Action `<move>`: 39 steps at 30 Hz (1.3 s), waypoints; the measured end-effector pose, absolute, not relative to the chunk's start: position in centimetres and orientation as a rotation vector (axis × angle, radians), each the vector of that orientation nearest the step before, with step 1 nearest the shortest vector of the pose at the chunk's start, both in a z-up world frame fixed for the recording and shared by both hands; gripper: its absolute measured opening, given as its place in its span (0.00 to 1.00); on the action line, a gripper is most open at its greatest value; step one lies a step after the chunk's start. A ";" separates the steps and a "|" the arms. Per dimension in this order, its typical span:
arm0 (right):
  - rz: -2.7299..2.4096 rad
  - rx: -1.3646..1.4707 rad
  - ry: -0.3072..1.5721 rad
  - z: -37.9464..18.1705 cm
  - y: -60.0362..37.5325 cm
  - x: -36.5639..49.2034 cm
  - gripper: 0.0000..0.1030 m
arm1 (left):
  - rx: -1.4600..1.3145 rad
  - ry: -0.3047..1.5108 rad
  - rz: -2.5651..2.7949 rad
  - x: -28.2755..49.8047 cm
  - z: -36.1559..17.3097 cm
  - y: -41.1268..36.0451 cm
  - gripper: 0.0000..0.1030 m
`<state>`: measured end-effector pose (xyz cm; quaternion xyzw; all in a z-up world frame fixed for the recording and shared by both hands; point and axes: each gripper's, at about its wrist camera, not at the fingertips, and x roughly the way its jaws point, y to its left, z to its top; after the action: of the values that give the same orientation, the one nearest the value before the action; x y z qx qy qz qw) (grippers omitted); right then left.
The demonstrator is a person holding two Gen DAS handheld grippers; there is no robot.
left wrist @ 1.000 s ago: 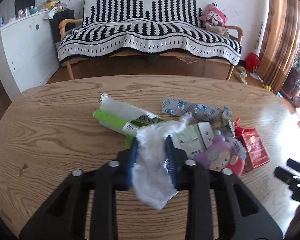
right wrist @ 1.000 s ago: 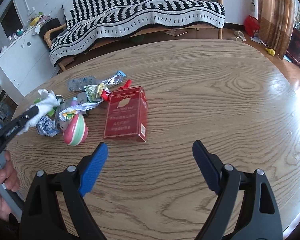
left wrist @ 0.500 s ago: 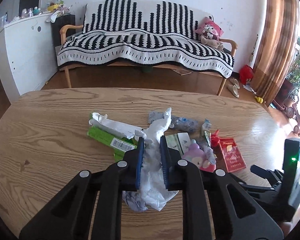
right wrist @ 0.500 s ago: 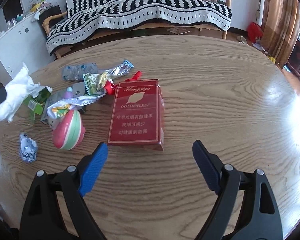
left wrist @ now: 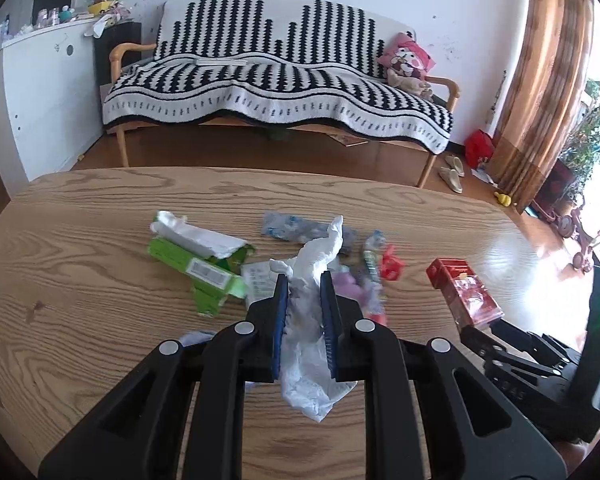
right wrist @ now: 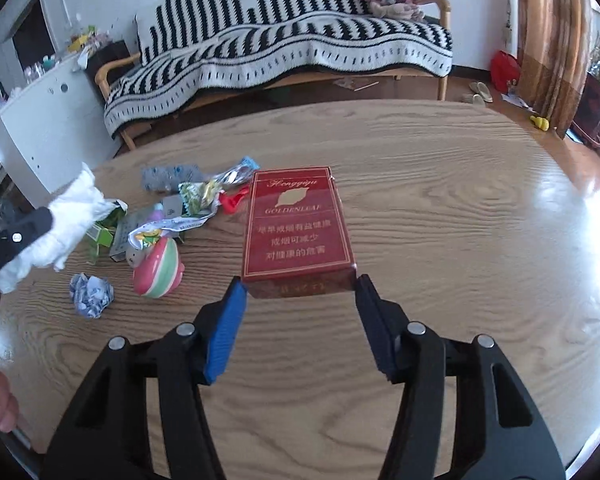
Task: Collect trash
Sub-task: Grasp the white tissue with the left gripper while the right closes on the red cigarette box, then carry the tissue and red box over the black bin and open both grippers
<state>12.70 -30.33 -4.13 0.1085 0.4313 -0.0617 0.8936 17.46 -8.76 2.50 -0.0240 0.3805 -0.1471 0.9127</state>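
My left gripper [left wrist: 303, 280] is shut on a crumpled white tissue [left wrist: 306, 320] and holds it above the wooden table [left wrist: 80, 264]. The tissue also shows at the left of the right wrist view [right wrist: 60, 224]. My right gripper [right wrist: 298, 284] is open, its jaws on either side of the near end of a red cigarette box [right wrist: 296, 224] lying flat on the table. I cannot tell whether the pads touch it. The box also shows in the left wrist view [left wrist: 464, 290].
A trash pile lies left of the box: a green carton [left wrist: 196, 268], foil wrappers [right wrist: 204, 188], a pink and green toy [right wrist: 160, 268], a crumpled blue-white paper ball [right wrist: 90, 294]. A striped sofa [left wrist: 276, 80] stands beyond the table.
My left gripper has lifted the tissue higher and away from the pile. My right gripper has moved forward to the red box and narrowed around its near end.
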 end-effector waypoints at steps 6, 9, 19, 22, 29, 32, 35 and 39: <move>-0.198 0.260 0.854 -1.6 -34.6 7.9 0.54 | -0.027 0.781 -0.392 15.1 3.1 -13.4 0.15; -0.245 0.280 0.836 -0.9 -37.2 5.1 0.54 | 0.001 0.774 -0.454 13.4 3.4 -16.8 0.15; -0.475 0.361 0.755 1.4 -47.9 -7.6 0.54 | 0.090 0.767 -0.707 5.7 3.4 -29.7 0.15; -0.563 0.402 0.738 1.2 -51.5 -12.4 0.54 | 0.111 0.778 -0.797 2.4 2.9 -33.9 0.15; -0.765 0.525 0.719 -0.6 -58.7 -23.3 0.54 | 0.183 0.798 -1.019 -6.4 0.6 -43.7 0.15; -0.834 0.591 0.723 -1.8 -61.4 -27.2 0.54 | 0.228 0.817 -1.102 -10.0 -0.9 -47.1 0.15; -0.878 0.653 0.746 -3.1 -63.2 -30.0 0.54 | 0.265 0.840 -1.165 -12.7 -2.4 -49.8 0.15; -0.905 0.722 0.814 -5.5 -64.9 -31.8 0.54 | 0.291 0.876 -1.213 -15.4 -4.1 -52.2 0.15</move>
<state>-31.81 -64.91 -5.55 0.3316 0.3740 -0.4155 0.7599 -15.41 -52.18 -4.08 0.1317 0.3967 -0.5496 0.7234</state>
